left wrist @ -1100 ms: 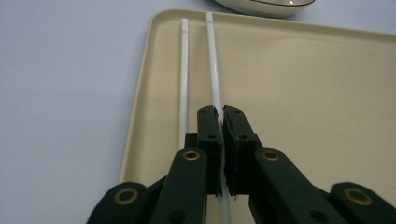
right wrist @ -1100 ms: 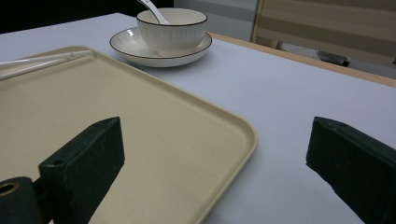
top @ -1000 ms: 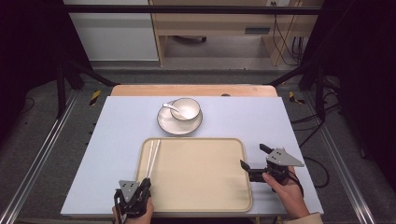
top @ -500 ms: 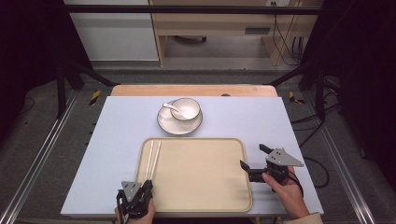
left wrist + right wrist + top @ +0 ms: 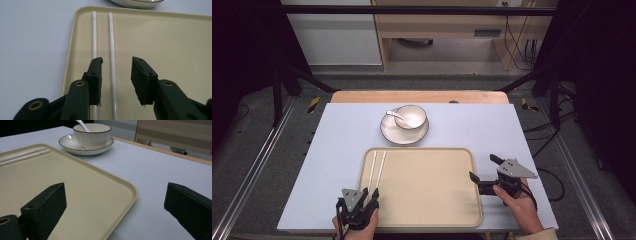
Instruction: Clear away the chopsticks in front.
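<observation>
Two white chopsticks (image 5: 377, 167) lie side by side along the left side of a beige tray (image 5: 432, 205). My left gripper (image 5: 371, 196) is at the tray's near left corner, low over their near ends. Its jaws have just been opening. In the left gripper view the gripper (image 5: 116, 63) stands open, with the right chopstick (image 5: 111, 37) lying flat between the jaws, untouched. The left chopstick (image 5: 94, 32) runs under the left jaw. My right gripper (image 5: 483, 168) is open wide at the tray's right edge (image 5: 130, 195), with nothing in it (image 5: 116, 192).
A white bowl (image 5: 410, 116) holding a spoon (image 5: 392, 114) stands on a saucer (image 5: 404, 134) beyond the tray's far edge. A pale blue mat (image 5: 337, 145) covers the table. Metal rails and dark frame legs flank both sides.
The left gripper's jaws, shut before, now stand apart. The chopsticks, the tray and the right gripper have not moved.
</observation>
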A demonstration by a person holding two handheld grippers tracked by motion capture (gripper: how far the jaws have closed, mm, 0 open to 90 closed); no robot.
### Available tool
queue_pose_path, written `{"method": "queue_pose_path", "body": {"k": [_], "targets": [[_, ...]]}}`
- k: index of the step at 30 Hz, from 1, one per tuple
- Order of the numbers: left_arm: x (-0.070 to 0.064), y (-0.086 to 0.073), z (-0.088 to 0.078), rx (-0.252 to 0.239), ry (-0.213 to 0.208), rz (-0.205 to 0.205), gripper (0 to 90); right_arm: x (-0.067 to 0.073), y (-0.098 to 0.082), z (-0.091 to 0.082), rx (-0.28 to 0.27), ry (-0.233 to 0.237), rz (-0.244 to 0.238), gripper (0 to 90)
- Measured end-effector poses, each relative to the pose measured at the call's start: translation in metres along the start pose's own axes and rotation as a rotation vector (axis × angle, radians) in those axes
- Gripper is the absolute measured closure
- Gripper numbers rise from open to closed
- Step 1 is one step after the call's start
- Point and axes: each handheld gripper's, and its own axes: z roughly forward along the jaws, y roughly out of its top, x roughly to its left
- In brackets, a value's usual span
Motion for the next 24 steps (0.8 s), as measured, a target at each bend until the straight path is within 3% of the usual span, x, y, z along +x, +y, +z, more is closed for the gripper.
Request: {"method": "queue_pose_path", "body": {"k": [3,8,14,17,18,20,23,24], "targets": [[0.004,0.007,0.003,0.004,-0.015,0.036,52.3,-0.001,0.000,0.000,0.000,-0.004,0.002,4.3],[0.006,0.016,0.004,-0.004,-0.041,0.045,43.2,-0.001,0.000,0.000,-0.001,-0.003,0.002,4.2],[0.013,0.034,0.012,-0.005,-0.096,0.114,32.2,-0.001,0.000,0.000,-0.001,-0.004,0.001,4.2],[0.018,0.046,0.022,-0.001,-0.166,0.204,24.2,-0.002,-0.001,-0.001,0.001,-0.007,0.002,4.1],[0.018,0.046,0.022,-0.001,-0.166,0.204,22.7,-0.002,-0.001,-0.001,0.001,-0.007,0.002,4.1],[0.022,0.053,0.025,0.000,-0.195,0.250,20.5,-0.002,-0.001,-0.001,0.000,-0.008,0.000,4.1],[0.037,0.067,0.031,-0.053,-0.271,0.300,16.0,-0.002,-0.001,-0.001,0.002,-0.012,-0.003,4.0],[0.037,0.067,0.031,-0.053,-0.271,0.300,15.3,-0.002,-0.001,-0.001,0.002,-0.012,-0.003,4.0]]}}
